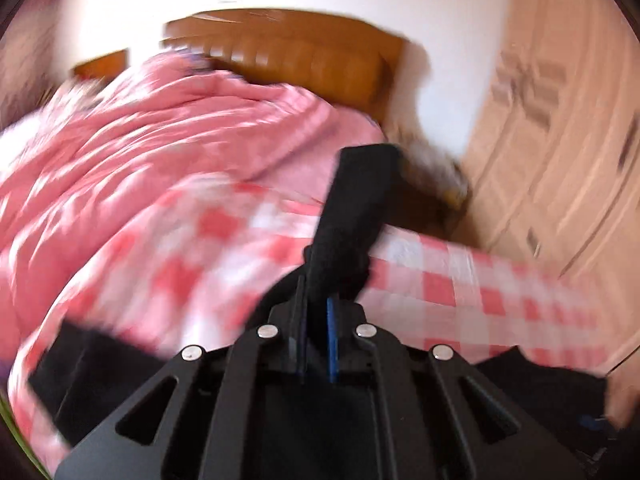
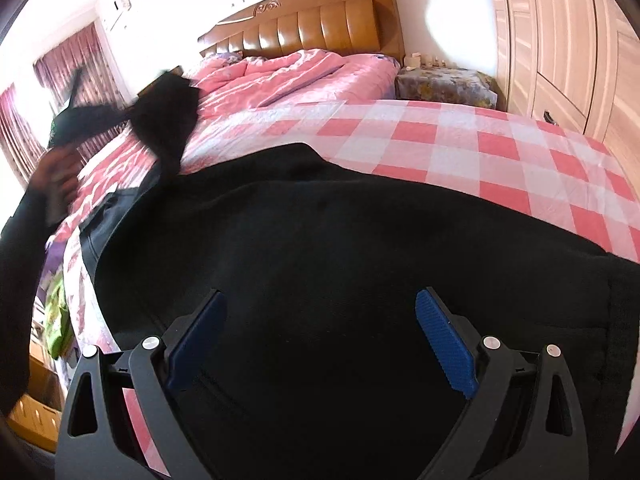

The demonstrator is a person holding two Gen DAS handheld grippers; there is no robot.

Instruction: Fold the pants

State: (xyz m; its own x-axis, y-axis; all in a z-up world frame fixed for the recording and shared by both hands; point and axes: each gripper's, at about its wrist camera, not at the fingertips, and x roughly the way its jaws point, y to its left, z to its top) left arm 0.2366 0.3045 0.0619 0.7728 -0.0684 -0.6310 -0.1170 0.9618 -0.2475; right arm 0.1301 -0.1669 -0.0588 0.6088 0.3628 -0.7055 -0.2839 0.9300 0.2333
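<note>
Left claw (image 1: 318, 308) seemingly pinching black pants (image 1: 352, 200)

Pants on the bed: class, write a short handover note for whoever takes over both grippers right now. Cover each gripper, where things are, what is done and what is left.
Left gripper: shut on a strip of the black pants, lifted above the checked bedsheet.
Right gripper: open, fingers apart over the main body of the pants, gripping nothing.
Pants: mostly spread on the sheet, one end raised at the left.
Done: one end picked up.
Left: probably carry that end across, lay it down, then finish folding.
</note>
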